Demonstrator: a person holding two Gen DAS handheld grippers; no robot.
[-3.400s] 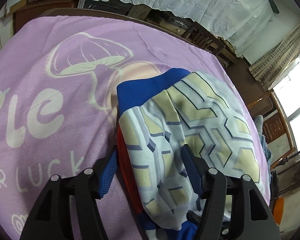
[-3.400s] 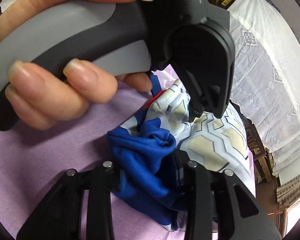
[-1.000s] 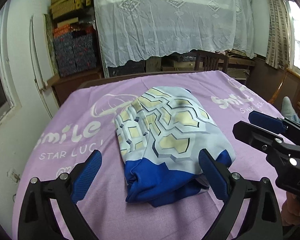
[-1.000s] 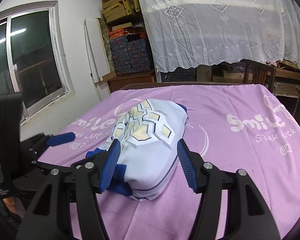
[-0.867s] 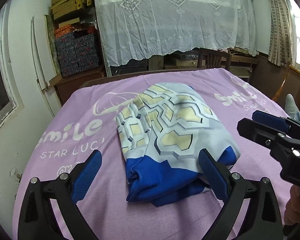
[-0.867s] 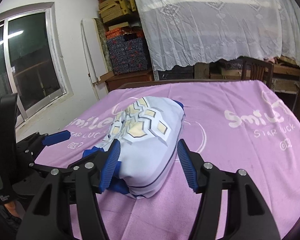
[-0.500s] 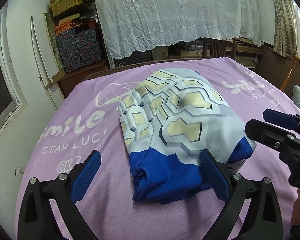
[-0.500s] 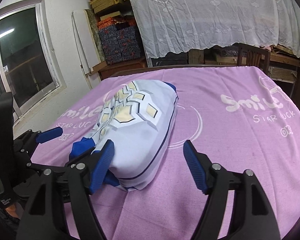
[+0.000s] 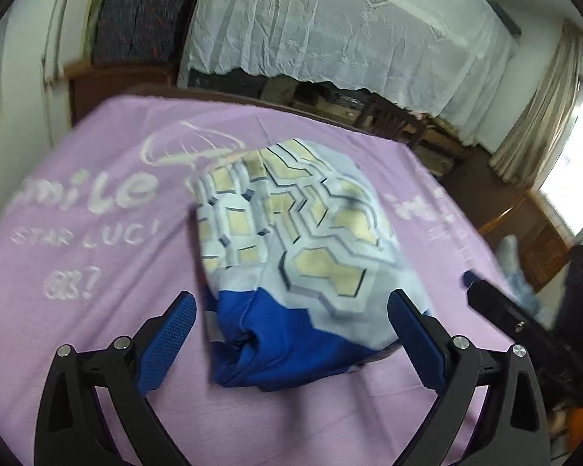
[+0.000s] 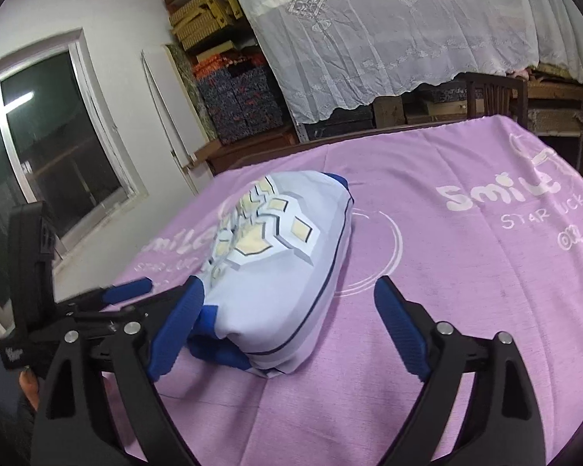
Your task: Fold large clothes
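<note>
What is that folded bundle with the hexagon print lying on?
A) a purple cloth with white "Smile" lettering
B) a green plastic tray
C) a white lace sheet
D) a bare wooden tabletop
A: the folded blue and pale grey hexagon-print garment rests directly on the purple cloth with white lettering, which covers the whole table.

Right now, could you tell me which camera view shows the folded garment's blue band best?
The left wrist view: the folded garment faces it with its blue band wide across the near edge, though blurred. The right wrist view shows the bundle sharper but from its pale side, with only blue scraps at the near end.
</note>
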